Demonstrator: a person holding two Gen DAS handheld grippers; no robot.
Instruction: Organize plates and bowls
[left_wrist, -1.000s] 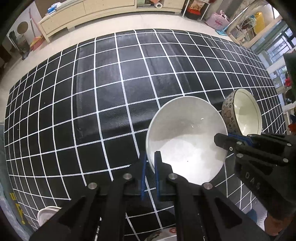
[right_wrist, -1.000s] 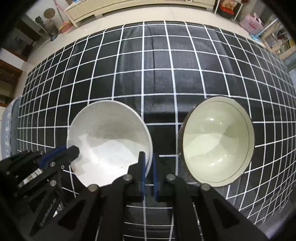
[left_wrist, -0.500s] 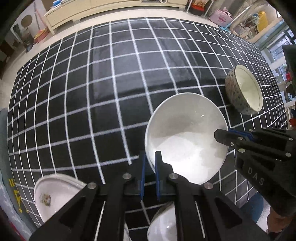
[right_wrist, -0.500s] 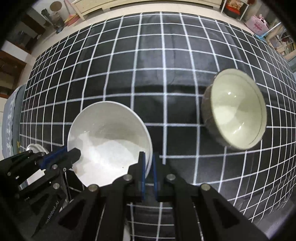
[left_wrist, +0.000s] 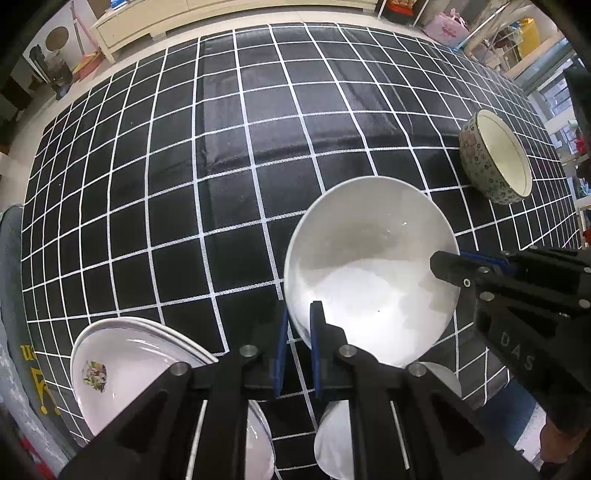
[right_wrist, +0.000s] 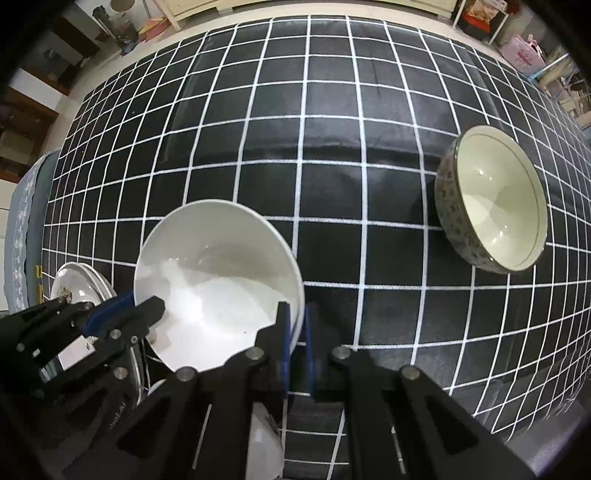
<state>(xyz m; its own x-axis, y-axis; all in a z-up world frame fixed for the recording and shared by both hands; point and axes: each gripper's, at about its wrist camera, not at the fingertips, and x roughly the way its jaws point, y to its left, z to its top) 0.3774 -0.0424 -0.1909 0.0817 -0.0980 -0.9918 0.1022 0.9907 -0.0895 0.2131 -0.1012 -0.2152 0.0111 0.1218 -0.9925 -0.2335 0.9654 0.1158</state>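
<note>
Fingers of both my grippers are clamped on the rim of one white bowl (left_wrist: 369, 280): the left gripper (left_wrist: 297, 347) pinches the near-left edge with its blue pads (left_wrist: 281, 354) on either side of the wall, and the right gripper (right_wrist: 295, 343) does the same on the opposite edge. I have the bowl lifted off the table (left_wrist: 221, 147), level between the two hands, mouth up and empty.

Below and to the left sits a stack of plates (left_wrist: 110, 362) with a small printed motif, and just under the bowl I can make out another white bowl (left_wrist: 332, 443) partly hidden by my own fingers (how many are nested there I cannot tell). A patterned bowl (right_wrist: 491, 199) stands well apart on the right of the checked cloth, not yet dealt with.

I judge this to be the carry step: bringing the white bowl over to the gathered crockery. Next I would centre it above the lower bowl, lower both hands together so it stays level, and only part the fingers once it is seated. Uneven lowering could tip it or knock the plates just beside
</note>
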